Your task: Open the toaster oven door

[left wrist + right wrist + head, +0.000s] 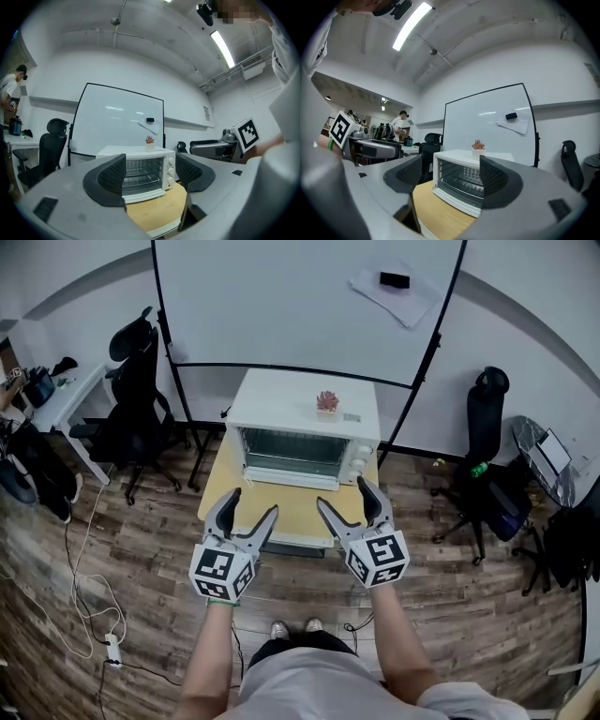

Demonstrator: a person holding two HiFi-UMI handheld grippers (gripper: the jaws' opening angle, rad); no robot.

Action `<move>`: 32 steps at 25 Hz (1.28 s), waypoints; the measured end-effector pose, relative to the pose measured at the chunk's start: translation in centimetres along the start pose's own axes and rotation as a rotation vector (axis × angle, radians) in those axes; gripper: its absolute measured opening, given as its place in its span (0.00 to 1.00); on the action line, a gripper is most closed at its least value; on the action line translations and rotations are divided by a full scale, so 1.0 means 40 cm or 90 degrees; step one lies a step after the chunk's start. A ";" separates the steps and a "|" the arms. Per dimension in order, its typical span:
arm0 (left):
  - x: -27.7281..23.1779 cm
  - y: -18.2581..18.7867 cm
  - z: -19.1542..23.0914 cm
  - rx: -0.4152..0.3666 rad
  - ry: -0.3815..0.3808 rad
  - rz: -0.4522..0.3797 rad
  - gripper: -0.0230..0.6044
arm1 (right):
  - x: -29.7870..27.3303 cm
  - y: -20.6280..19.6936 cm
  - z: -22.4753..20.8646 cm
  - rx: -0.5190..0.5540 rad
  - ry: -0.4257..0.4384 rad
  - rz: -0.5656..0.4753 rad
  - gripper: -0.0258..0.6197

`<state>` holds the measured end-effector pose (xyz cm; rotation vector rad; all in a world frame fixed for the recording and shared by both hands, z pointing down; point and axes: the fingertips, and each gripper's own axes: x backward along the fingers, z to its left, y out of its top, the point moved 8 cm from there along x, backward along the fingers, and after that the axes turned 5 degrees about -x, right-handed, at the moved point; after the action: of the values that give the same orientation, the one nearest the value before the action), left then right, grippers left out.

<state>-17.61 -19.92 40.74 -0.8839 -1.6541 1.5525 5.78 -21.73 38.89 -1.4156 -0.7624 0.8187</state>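
A white toaster oven (302, 429) stands at the back of a small wooden table (281, 508), its glass door (292, 455) shut and its knobs (361, 461) at the right. The oven also shows in the left gripper view (140, 171) and the right gripper view (464, 180). My left gripper (251, 504) hangs open over the table's near left edge, well short of the oven. My right gripper (345, 499) is open too, at the near right. Neither holds anything.
A small potted plant (327, 403) sits on the oven's top. A whiteboard (300, 306) on a black stand rises behind the table. Black office chairs (136, 390) stand left and right (486, 427). Cables (89, 587) trail on the wood floor at the left.
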 end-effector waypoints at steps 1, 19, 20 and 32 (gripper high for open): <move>-0.007 -0.002 0.001 0.000 0.000 0.002 0.52 | -0.008 -0.004 -0.006 -0.003 0.001 0.001 0.61; -0.029 -0.311 0.037 0.057 0.020 0.209 0.52 | -0.065 -0.349 -0.010 -0.036 -0.022 0.238 0.61; -0.024 -0.339 0.034 0.064 0.021 0.224 0.52 | -0.058 -0.378 -0.008 -0.043 -0.024 0.257 0.61; 0.033 -0.569 -0.004 0.163 0.032 0.340 0.52 | 0.021 -0.605 0.028 -0.143 -0.054 0.392 0.60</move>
<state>-18.64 -19.91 63.53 -1.2763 -1.1972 2.0196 6.08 -20.14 63.09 -1.8641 -0.4874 1.3009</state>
